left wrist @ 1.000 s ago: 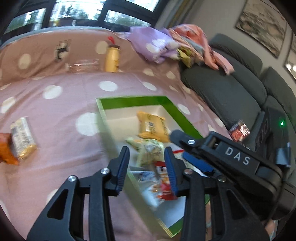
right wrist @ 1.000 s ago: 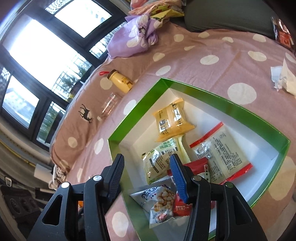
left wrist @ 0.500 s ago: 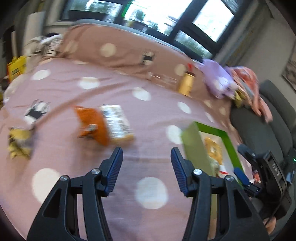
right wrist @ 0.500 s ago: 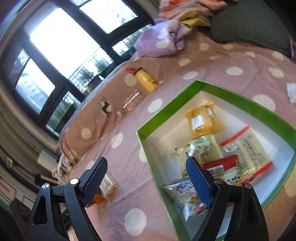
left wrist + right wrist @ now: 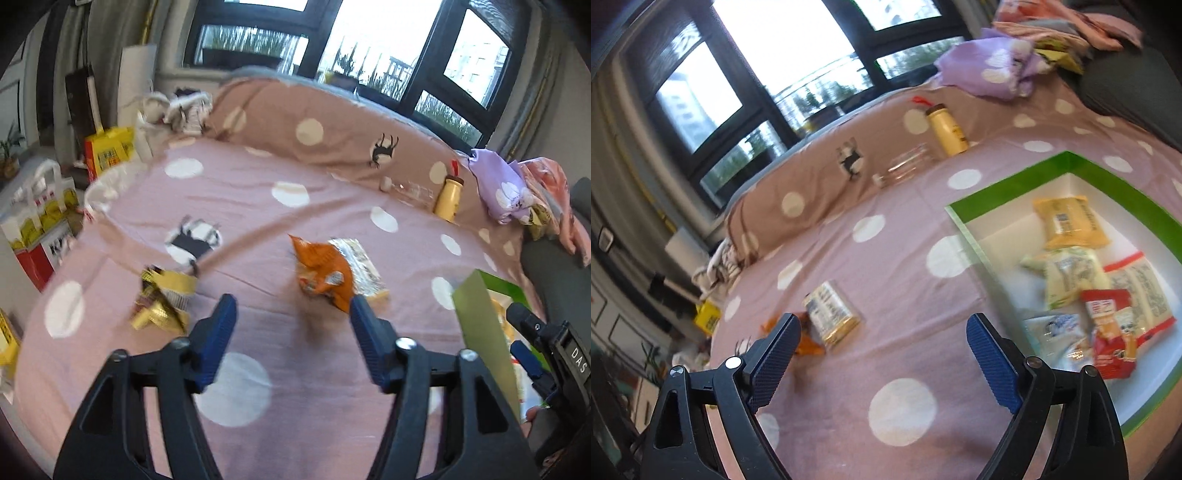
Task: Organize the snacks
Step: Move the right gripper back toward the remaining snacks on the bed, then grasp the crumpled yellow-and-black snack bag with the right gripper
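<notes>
Both grippers have just been opening and hold nothing: the left gripper is spread over bare bedspread, the right gripper wider still. Largest on the spread is the green-rimmed box, already holding several packets. Outside it lie the orange packet, partly overlapping a pale packet, and further left a crumpled gold packet. To fetch well, I would bring the left jaws down astride the orange packet alone, pinch its raised crinkled edge, and lift clear of the pale one before carrying it to the box.
</notes>
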The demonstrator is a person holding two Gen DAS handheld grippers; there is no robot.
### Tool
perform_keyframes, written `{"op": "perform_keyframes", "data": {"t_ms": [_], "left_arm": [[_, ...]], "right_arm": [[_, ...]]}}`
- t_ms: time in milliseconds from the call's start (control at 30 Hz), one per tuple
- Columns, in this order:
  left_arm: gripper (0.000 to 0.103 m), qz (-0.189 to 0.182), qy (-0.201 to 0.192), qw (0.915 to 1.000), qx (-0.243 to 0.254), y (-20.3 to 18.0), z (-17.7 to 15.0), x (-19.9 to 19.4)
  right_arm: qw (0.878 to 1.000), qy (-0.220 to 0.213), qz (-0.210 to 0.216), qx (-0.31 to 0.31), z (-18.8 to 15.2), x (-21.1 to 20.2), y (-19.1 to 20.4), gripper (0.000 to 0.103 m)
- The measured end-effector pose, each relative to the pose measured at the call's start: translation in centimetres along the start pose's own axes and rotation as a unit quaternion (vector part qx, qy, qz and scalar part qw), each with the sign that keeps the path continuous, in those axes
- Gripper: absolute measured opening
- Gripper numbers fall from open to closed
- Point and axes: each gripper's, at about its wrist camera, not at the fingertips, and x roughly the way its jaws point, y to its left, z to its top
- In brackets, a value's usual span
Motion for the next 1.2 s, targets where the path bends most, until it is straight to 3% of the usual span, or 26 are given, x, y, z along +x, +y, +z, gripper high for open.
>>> {"op": "perform_keyframes", "data": {"t_ms": [267, 733, 1000, 1200], "left_arm": [[0.073, 0.014, 0.022, 0.9996, -0.014, 2.9, -0.3, 0.5], [0.076, 0.051, 0.029, 0.9975, -0.039, 6.4, -0.1, 0.8], [0.076, 0.053, 0.043, 0.9942, -0.082, 9.0, 0.4, 1.5], [0.076, 0.062, 0.061, 0.9939, -0.068, 8.9, 0.7, 2.7]], "right_arm": [[0.999, 0.023, 0.003, -0.025, -1.6, 1.7, 2.8, 0.094], [0.994, 0.077, 0.070, -0.034, -3.5, 2.9, 5.7, 0.094], [0.991, 0.093, 0.085, -0.047, -3.9, 4.1, 7.4, 0.094], [0.988, 0.110, 0.096, -0.055, -4.3, 5.4, 8.7, 0.094]]}}
